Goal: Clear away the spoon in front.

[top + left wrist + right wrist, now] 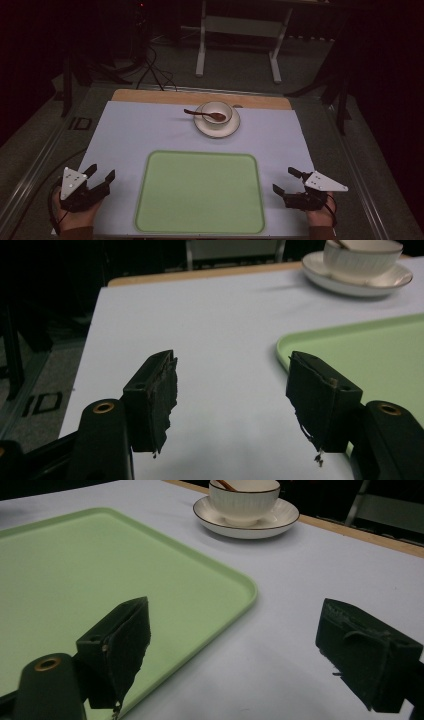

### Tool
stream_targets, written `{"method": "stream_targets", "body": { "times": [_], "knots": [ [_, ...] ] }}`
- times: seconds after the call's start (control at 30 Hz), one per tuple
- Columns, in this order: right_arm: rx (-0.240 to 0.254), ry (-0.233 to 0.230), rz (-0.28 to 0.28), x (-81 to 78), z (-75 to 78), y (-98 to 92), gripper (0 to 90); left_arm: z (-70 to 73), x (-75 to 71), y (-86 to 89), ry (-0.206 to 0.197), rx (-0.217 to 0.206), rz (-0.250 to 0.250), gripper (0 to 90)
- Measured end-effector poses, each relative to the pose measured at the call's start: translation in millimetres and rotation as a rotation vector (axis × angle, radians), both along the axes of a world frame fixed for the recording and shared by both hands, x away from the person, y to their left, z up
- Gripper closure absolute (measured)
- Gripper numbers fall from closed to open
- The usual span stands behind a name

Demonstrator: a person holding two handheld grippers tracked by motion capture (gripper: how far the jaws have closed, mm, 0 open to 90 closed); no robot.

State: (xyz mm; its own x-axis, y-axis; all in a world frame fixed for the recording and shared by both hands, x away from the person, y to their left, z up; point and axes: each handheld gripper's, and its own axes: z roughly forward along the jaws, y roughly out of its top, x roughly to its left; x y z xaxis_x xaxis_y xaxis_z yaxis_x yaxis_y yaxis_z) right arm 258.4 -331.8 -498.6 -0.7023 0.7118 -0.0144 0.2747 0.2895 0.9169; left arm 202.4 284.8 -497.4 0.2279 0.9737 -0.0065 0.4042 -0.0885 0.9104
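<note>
While idle at the near edge: left gripper (101, 176) at 8 o'clock of green tray (200, 192), jaws spread, nothing between. Right gripper (286, 181) at 4 o'clock, jaws spread too, nothing held. Wooden spoon (205, 115) at 12 o'clock beyond tray, lying in white cup (217, 114) on saucer (217, 129); long axis roughly 9-to-3, handle pointing toward 9, bowl end inside cup. Both grippers well apart from cup.
</note>
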Motion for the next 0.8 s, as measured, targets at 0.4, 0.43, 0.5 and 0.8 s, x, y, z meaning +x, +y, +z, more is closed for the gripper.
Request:
{"method": "stream_targets", "body": {
  "times": [0.4, 0.43, 0.5, 0.8],
  "knots": [
    [-0.010, 0.005, 0.000, 0.5, -0.1, 0.1, 14.1, 1.9, 2.5, -9.0, 0.008, -0.012, -0.047, 37.8],
    [-0.010, 0.005, 0.000, 0.7, -0.2, 0.2, 14.0, 2.5, 2.7, -10.2, 0.008, -0.019, -0.050, 37.9],
    [-0.010, 0.008, -0.002, 0.9, -0.3, 0.1, 14.0, 3.3, 3.1, -11.2, 0.010, -0.025, -0.055, 37.5],
    [0.001, 0.000, -0.018, -0.8, 1.0, -1.9, 14.0, 22.6, 11.6, -29.8, -0.004, -0.036, -0.115, 36.9]
  ]
}}
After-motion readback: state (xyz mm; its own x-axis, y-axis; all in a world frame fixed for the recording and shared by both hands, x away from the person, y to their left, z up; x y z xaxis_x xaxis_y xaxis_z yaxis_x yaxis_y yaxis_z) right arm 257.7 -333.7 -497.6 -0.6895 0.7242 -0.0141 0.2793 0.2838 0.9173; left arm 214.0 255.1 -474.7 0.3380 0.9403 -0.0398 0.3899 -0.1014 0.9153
